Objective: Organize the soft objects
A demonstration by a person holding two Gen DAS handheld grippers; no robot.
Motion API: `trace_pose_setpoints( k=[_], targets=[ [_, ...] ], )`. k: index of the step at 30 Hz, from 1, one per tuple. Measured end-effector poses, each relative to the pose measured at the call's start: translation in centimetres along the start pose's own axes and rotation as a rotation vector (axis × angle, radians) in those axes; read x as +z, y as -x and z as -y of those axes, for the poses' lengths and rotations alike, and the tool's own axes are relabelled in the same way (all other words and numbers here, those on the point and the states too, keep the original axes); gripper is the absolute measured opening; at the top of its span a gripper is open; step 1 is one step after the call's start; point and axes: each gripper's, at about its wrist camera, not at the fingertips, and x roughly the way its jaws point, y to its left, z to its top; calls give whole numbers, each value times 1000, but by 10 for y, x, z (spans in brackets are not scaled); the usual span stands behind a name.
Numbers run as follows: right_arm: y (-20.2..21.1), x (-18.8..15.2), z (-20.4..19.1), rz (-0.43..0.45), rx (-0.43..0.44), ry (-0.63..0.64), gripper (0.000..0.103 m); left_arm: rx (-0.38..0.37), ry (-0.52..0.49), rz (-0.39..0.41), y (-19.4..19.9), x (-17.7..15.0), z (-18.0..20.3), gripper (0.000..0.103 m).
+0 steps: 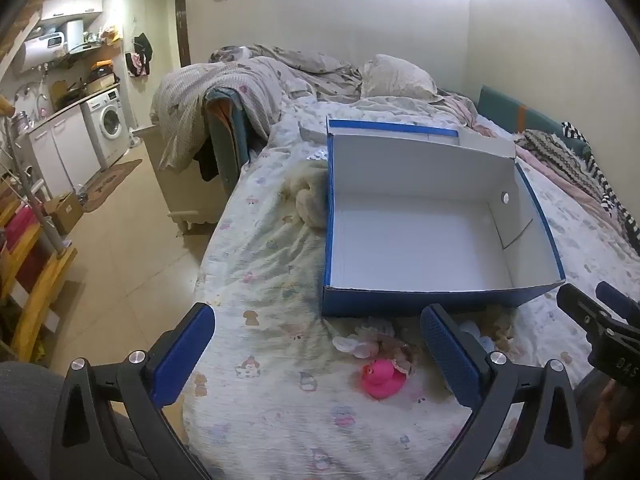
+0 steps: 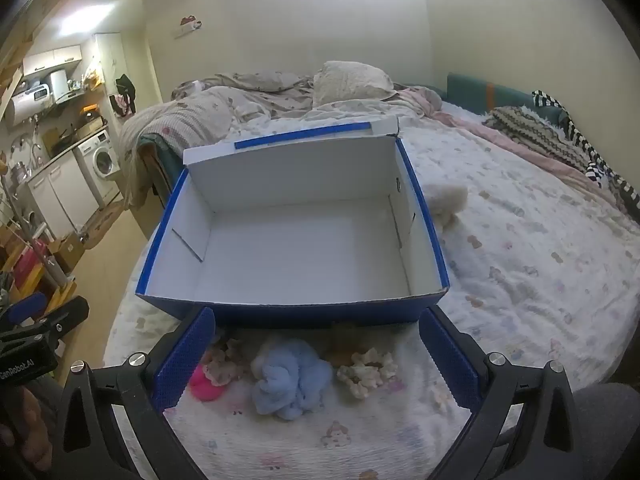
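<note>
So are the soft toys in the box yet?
Not yet. The blue box is empty. Both the left gripper and right gripper are open, holding nothing. The pink duck, blue fluffy toy and cream toy still lie on the bed.

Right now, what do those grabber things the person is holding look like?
Each hand-held gripper, the left and the right, has a black plastic frame with silver screws. Its two fingers wear bumpy blue pads. From the left camera, the right one's side shows white letters, and from the right camera, the left one's body shows white writing too. Grey clothing shows at the picture corners.
</note>
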Motion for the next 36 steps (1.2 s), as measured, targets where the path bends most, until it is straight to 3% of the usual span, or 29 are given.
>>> trace_pose_setpoints(
  k=[36],
  targets=[
    [-3, -1, -1, -8, 3, 5, 103, 10, -7, 3, 0, 0, 0, 103]
  ],
)
